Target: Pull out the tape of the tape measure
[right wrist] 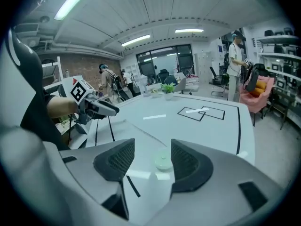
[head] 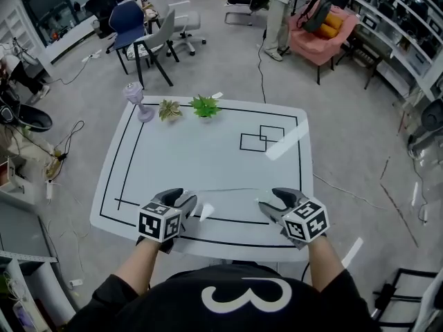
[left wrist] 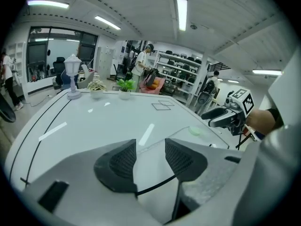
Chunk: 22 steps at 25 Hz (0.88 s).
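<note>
The tape measure is a small round pale case lying on the white table. In the right gripper view it sits between the fingertips of my right gripper, close to the right pad and clear of the left pad; the jaws stand open. A thin pale tape lies flat on the table, running from the case leftward toward my left gripper. In the left gripper view my left gripper is open with nothing between its pads, and the case shows ahead to the right.
A small lavender lamp and two little potted plants stand along the far edge. Two overlapping black squares are drawn on the table top. Chairs, a pink sofa and a standing person are beyond the table.
</note>
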Each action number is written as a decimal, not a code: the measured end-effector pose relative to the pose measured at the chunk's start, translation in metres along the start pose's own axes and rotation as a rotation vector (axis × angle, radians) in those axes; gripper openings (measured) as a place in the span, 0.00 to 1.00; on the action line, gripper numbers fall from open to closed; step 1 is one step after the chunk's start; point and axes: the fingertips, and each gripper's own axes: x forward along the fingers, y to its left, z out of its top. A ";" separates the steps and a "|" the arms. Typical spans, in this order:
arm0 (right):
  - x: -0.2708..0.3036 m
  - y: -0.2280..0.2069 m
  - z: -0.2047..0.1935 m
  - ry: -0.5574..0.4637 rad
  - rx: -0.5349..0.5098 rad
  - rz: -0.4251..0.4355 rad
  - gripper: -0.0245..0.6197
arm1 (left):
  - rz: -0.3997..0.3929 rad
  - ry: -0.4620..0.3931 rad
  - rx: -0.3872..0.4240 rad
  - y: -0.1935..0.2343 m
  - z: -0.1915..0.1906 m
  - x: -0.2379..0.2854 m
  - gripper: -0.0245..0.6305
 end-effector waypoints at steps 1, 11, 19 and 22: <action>-0.006 0.008 0.006 -0.023 -0.005 0.001 0.39 | -0.028 -0.019 0.005 -0.009 0.005 -0.006 0.31; -0.064 0.110 0.065 -0.260 -0.054 0.040 0.28 | -0.428 -0.231 0.080 -0.110 0.051 -0.091 0.24; -0.112 0.170 0.089 -0.412 -0.043 0.041 0.04 | -0.663 -0.335 0.094 -0.170 0.064 -0.165 0.05; -0.126 0.189 0.094 -0.446 -0.067 0.072 0.04 | -0.639 -0.357 0.112 -0.178 0.064 -0.177 0.05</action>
